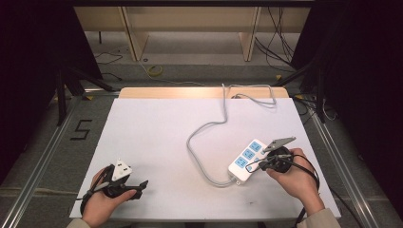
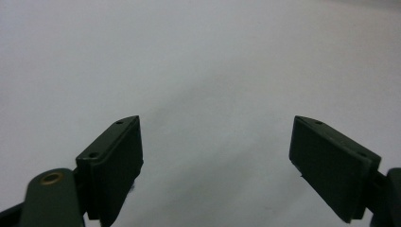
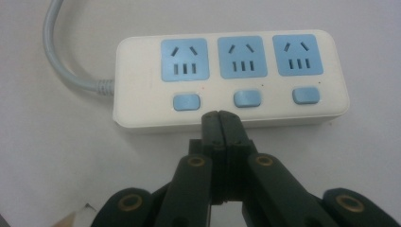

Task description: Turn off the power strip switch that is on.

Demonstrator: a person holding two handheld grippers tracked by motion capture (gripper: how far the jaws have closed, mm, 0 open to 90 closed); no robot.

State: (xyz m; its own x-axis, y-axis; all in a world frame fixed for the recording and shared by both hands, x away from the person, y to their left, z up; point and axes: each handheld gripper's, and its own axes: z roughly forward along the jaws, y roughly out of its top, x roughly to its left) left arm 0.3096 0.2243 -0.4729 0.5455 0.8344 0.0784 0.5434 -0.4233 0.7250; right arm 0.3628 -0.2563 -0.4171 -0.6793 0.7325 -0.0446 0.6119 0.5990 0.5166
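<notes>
So the right gripper (image 3: 220, 116) has its two black jaws pressed flat together with nothing between them, and the tips sit right at the near edge of the white power strip (image 3: 142, 94) – roughly between the first blue switch button (image 3: 185, 101) and the middle button (image 3: 247, 98), though I can't tell if they actually touch the casing or just hang over it. The strip has three blue sockets in a row, each with its own blue button in front of it, and a grey cable (image 3: 59, 56) comes out of one end. From the high view the power strip (image 1: 235, 167) lies at an angle on the right side of the white table (image 1: 152, 137), with the right gripper (image 1: 262, 161) held against its near right side by the person's right hand (image 1: 294, 178), and the grey cable (image 1: 199, 135) loops out across the table and runs off over the far edge. The left gripper (image 1: 140, 186) is way over at the near left corner in the left hand (image 1: 102, 199), well apart from the strip – its jaws stand wide apart in the left gripper view, over bare white tabletop (image 2: 213, 71), holding nothing
</notes>
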